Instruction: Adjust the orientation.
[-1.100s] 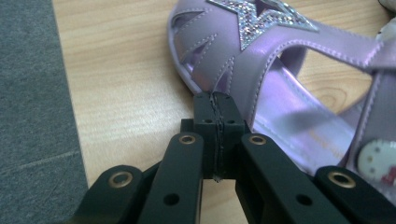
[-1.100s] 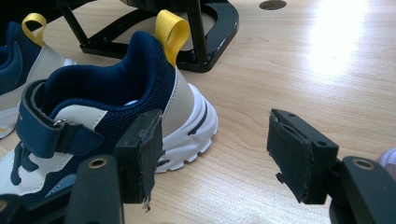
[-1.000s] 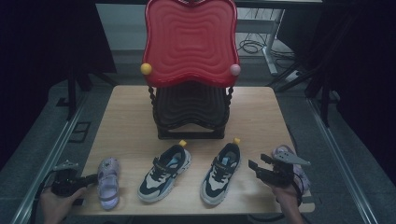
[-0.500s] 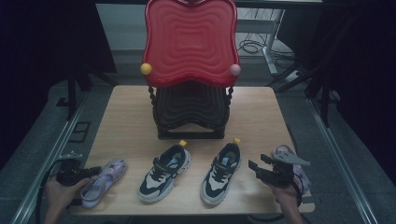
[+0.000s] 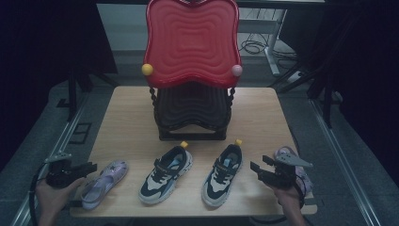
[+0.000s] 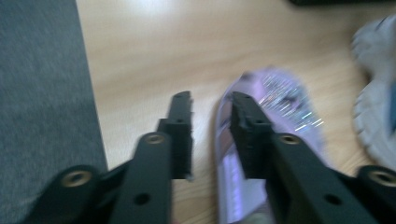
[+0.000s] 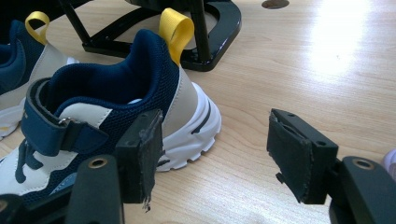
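Purple sandal (image 5: 104,182): released, beside left gripper (image 5: 90,168), whose jaws have just opened
Right gripper (image 5: 256,170): wide, empty, beside sneaker (image 5: 223,174)
Left: sneakers unmoved

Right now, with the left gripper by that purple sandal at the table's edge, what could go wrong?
The left gripper has just been opening; its jaws stand apart, one over the purple sandal. The sandal lies at the table's front corner, so a nudge could tip it off. The right gripper, jaws open, sits close beside the navy sneaker and might bump its heel.
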A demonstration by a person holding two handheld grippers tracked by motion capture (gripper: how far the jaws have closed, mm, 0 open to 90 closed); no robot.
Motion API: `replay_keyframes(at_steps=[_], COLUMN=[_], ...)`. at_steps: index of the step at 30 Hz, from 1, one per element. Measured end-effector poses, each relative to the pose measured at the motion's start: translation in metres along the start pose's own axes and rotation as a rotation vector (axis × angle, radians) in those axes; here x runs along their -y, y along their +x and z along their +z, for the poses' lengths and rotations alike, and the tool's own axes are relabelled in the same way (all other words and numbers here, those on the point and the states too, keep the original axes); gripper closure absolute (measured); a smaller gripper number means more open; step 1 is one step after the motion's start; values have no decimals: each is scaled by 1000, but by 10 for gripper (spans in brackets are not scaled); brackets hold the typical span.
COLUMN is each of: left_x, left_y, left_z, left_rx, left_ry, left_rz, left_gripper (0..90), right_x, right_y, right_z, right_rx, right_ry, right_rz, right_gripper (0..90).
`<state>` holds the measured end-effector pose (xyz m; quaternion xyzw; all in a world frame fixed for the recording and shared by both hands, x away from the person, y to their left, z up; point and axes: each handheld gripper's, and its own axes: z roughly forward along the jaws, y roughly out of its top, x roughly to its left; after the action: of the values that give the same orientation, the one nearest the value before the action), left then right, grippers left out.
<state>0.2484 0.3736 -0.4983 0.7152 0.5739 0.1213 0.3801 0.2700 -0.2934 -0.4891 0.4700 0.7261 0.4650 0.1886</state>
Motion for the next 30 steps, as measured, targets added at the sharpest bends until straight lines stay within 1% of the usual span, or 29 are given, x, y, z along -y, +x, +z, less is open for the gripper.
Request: replay_keyframes(at_steps=[1,2,3,4,5,6,8,13,16,19,20,21,24,26,27,28,29,30], left_x=[-2,-7,-7,-10,-12,-14,-16,-14,-13,-11,-11,-11,-10,-9,-8,-7,-7,-6], left_y=[-4,-13,-13,-18,-24,-30,-41,-55,-58,-60,-62,-63,-65,-65,-65,-65,-65,-65], left_z=[-5,-14,-14,-19,-22,-25,-25,-18,-17,-16,-16,-16,-17,-17,-17,-17,-17,-17], left_rx=[2,8,8,12,18,26,38,67,78,90,93,93,99,102,102,102,102,101], left_ry=[-24,-58,-58,-70,-82,-92,-103,-95,-97,-108,-102,-98,-102,-101,-102,-100,-100,-99], left_rz=[2,22,22,35,43,58,79,101,102,95,98,100,100,102,99,102,102,101], left_gripper=[663,627,610,586,586,567,534,487,468,462,457,457,455,452,451,450,450,450], right_x=[0,0,0,0,0,0,0,0,-1,-1,-1,-1,1,1,0,-1,-1,-1], right_y=[0,0,0,0,0,0,-1,-3,-4,-6,-7,-7,-8,-8,-8,-9,-9,-9], right_z=[0,0,0,0,0,0,-1,-4,-7,-9,-10,-10,-10,-11,-11,-13,-13,-13], right_rx=[0,-1,-1,-2,-2,-2,0,1,3,7,9,9,8,0,-9,-23,-25,-25], right_ry=[0,1,1,2,2,2,0,-3,-7,-8,-4,-4,3,8,11,18,24,24], right_rz=[0,-1,-1,-2,-2,-2,-2,5,6,12,11,11,8,1,-5,-22,-23,-23], right_gripper=[357,357,357,358,358,358,357,358,364,380,399,399,439,480,536,616,643,643])
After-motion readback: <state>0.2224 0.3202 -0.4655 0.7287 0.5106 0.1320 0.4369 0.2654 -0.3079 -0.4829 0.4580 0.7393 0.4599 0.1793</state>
